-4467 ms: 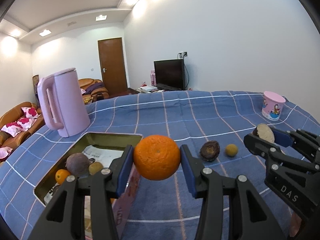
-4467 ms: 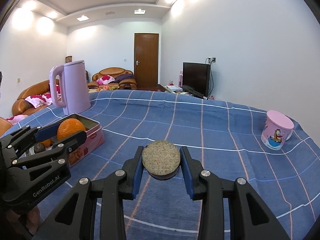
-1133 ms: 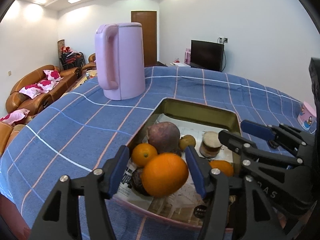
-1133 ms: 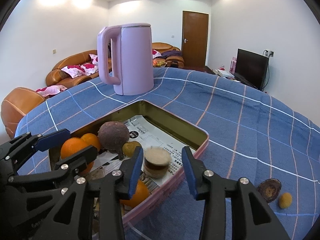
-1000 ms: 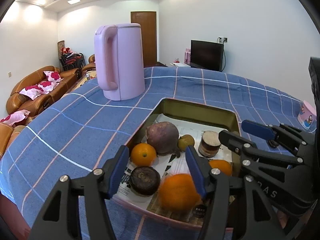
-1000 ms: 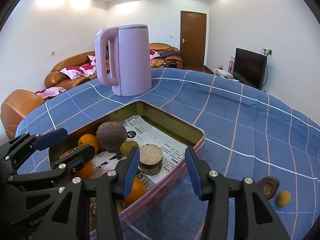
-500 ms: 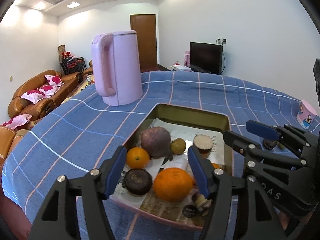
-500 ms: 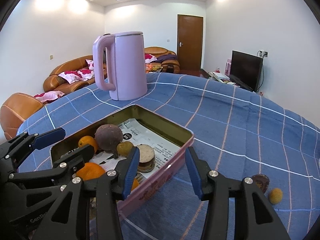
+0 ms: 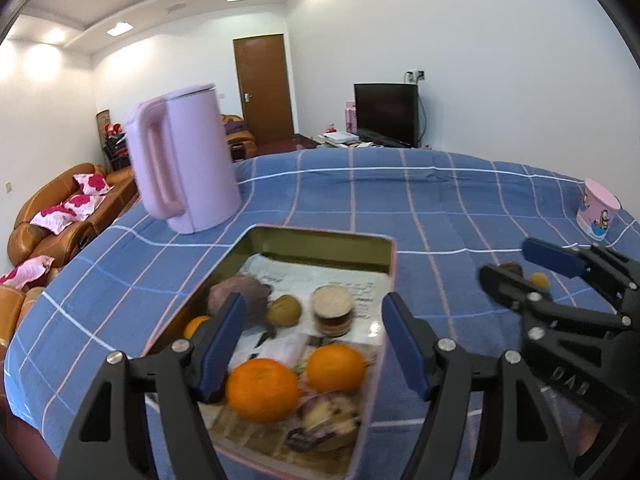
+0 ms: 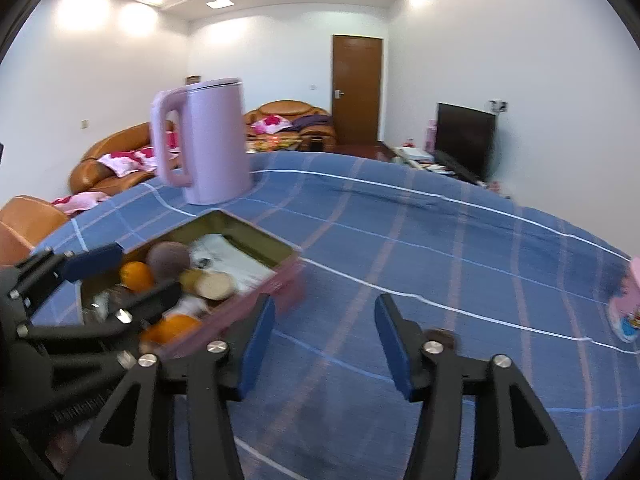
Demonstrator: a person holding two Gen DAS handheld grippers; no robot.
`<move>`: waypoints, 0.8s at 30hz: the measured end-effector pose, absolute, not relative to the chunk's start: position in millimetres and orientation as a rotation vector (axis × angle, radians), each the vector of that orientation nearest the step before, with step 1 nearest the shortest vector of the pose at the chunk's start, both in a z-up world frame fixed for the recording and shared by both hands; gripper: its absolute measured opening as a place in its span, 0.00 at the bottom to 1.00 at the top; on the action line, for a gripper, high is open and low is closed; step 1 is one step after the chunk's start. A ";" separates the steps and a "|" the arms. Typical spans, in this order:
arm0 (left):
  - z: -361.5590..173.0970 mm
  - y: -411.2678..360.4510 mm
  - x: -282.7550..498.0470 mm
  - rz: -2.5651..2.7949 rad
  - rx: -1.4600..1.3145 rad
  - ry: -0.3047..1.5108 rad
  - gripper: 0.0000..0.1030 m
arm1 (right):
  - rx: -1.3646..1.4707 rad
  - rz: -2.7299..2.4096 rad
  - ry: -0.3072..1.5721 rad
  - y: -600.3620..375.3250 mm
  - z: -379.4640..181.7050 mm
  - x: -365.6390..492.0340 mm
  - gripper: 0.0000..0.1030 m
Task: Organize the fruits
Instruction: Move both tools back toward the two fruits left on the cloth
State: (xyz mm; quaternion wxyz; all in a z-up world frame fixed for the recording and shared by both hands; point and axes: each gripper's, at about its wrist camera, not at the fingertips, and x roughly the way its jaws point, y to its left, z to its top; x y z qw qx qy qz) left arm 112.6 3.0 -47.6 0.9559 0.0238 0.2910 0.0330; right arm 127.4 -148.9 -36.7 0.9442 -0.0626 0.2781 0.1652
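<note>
Both fruits are now released into the pink rectangular tin (image 9: 394, 264); left claw (image 9: 312, 344) and right claw (image 10: 324, 344) are spread empty, freed for the remaining fruits.

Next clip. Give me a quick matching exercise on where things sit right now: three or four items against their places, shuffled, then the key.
Items:
1. kettle
2. large orange
3. pink cup
4. small yellow fruit

Places:
A. in the tin, near end
B. on the cloth, outside the tin, by a dark fruit
C. far right of the table
D. standing beyond the tin's far left corner

Pairs: 1-D, 2-A, 3-C, 4-B
</note>
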 end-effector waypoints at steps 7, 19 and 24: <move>-46.3 -33.2 124.8 0.011 0.083 0.586 0.70 | -0.051 0.166 0.633 -222.8 -45.0 140.8 0.54; -54.8 -65.2 153.3 -0.031 0.090 0.651 0.71 | -0.013 0.174 0.782 -239.9 -65.0 162.5 0.54; -59.0 -81.5 158.3 -0.071 0.118 0.669 0.71 | 0.009 0.190 0.853 -243.0 -74.8 170.7 0.42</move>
